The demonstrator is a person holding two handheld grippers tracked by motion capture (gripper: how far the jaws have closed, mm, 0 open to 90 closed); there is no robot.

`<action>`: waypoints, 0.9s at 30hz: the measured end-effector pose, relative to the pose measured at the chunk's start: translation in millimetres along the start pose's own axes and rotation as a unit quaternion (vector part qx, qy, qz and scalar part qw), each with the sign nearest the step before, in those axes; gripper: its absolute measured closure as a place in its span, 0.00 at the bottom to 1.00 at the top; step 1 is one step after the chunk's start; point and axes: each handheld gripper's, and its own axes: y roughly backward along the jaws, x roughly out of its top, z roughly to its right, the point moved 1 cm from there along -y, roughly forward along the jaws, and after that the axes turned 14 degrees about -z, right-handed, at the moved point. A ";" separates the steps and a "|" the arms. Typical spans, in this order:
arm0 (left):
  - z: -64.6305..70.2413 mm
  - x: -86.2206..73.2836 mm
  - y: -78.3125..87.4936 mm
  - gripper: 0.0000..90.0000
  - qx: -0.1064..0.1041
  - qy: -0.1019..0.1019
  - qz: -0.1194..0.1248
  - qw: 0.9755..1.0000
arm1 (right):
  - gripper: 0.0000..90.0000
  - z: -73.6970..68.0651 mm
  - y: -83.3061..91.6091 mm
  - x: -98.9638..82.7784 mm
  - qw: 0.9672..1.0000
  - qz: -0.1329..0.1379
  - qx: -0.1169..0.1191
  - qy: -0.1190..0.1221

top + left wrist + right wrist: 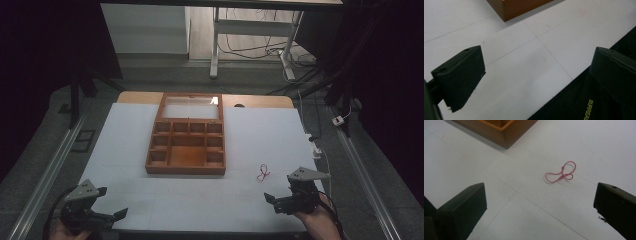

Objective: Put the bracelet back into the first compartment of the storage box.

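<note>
Red cord [263, 173] — a thin loop twisted into a small figure of eight — lies flat on the white worktop [260, 135], well to the right of the wooden box [186, 134] and a little beyond the right claw [274, 202]. In the right gripper view the cord [561, 173] sits ahead of the two black jaws, roughly between them but clear of both, with bare worktop all round it; a near corner of the box [506, 137] shows at the top left.

The right claw is held low near the near edge of the worktop, its jaws spread wide and holding nothing. The left claw [111, 203] rests at the near left corner, well apart from the cord, and its jaws are likewise wide apart and empty — the left gripper view shows only white surface [524, 70] between them, a corner of the box [514, 10] farther off, and dark clothing with yellow lettering [590, 110] at the lower right.

The box stands open at the middle of the worktop, its glazed lid [190, 106] laid back away from the person, its compartments empty as far as the high view shows.
</note>
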 end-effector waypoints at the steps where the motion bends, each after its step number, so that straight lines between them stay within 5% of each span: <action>1: -0.3 -0.1 0.2 0.00 -0.001 0.001 -0.001 1.000 | 0.00 0.6 -1.1 1.8 1.000 -0.001 -0.001 0.000; 13: -1.7 -0.3 0.4 0.00 -0.008 0.002 0.001 1.000 | 0.00 19.1 -24.6 19.6 0.999 -0.033 -0.011 0.010; 18: -1.8 -0.2 0.3 0.00 -0.007 0.002 0.000 1.000 | 0.00 26.5 -37.8 28.1 0.998 -0.048 -0.038 0.009; 27: -1.8 -0.1 0.1 0.00 -0.009 0.002 -0.001 1.000 | 0.00 38.3 -51.7 39.4 0.997 -0.071 -0.028 0.007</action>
